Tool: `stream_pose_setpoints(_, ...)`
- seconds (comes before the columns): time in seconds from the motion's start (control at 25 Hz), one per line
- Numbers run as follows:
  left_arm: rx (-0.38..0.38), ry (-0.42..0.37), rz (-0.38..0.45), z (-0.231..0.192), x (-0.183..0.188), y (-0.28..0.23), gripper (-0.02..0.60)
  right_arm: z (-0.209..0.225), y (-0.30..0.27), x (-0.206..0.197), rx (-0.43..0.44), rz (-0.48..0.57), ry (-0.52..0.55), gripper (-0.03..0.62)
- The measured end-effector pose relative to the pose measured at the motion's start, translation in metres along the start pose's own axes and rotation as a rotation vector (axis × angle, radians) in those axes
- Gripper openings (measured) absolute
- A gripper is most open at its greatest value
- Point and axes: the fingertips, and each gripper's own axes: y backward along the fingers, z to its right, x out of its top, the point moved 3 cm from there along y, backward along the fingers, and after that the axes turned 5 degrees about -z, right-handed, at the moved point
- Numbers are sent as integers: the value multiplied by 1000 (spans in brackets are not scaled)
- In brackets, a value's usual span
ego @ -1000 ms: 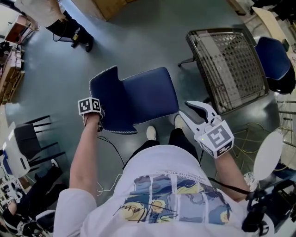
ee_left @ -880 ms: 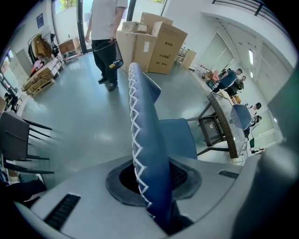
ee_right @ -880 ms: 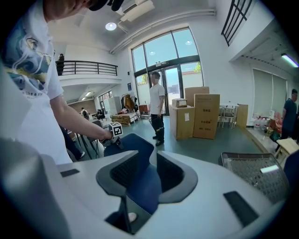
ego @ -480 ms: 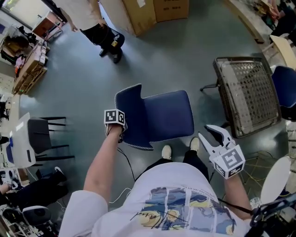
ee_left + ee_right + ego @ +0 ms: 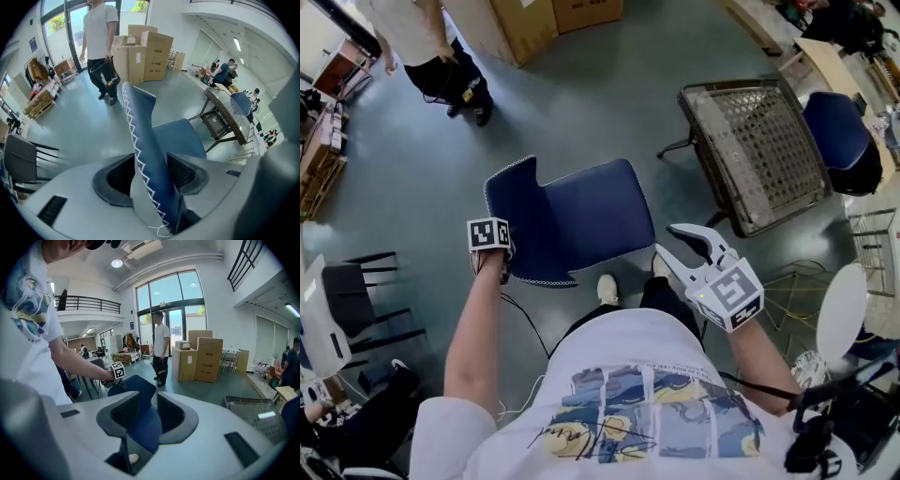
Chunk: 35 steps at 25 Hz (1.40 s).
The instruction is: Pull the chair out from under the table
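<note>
The blue padded chair (image 5: 581,216) stands on the grey floor, clear of the wire-mesh table (image 5: 759,155) to its right. My left gripper (image 5: 495,261) points down over the top edge of the white-stitched backrest (image 5: 140,126). The backrest still stands between the jaws, which are opening, with a gap showing at the left pad. My right gripper (image 5: 667,240) hovers open beside the seat's near right corner. Nothing sits between its fingers; only the seat (image 5: 143,427) shows beyond them.
A person (image 5: 431,47) stands at the top left near cardboard boxes (image 5: 525,19). A black chair (image 5: 352,291) is at the left. Another blue chair (image 5: 839,131) sits behind the mesh table. My own feet are just below the seat.
The chair, with my left gripper at its backrest, has slid a little further from the mesh table. The right gripper has shifted along with it, still open.
</note>
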Motion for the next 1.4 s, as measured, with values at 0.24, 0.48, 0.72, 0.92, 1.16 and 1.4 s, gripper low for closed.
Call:
stream_pose_setpoints(0.24,41,-95,168,3,8,47,209,-10,6,-4,-21,-13,-1,118)
stream_pose_setpoints(0.48,-24,-143,358,32,10,100,209,-16,17,-11,-48,-22,4,118)
stream_pose_setpoints(0.72,-232,-248,576,90,4,160,191,-25,26,-20,-56,-37,-8,118)
stream_pose_setpoints(0.92,-359,-346,657,143,-2,193,9,-27,32,-25,-44,-36,-2,77)
stream_pose_setpoints(1.16,-494,-416,669,220,-35,223,9,-31,55,-30,3,-25,31,28)
stream_pose_setpoints(1.4,-562,-517,656,286,-72,247,9,-43,71,-29,79,4,99,23)
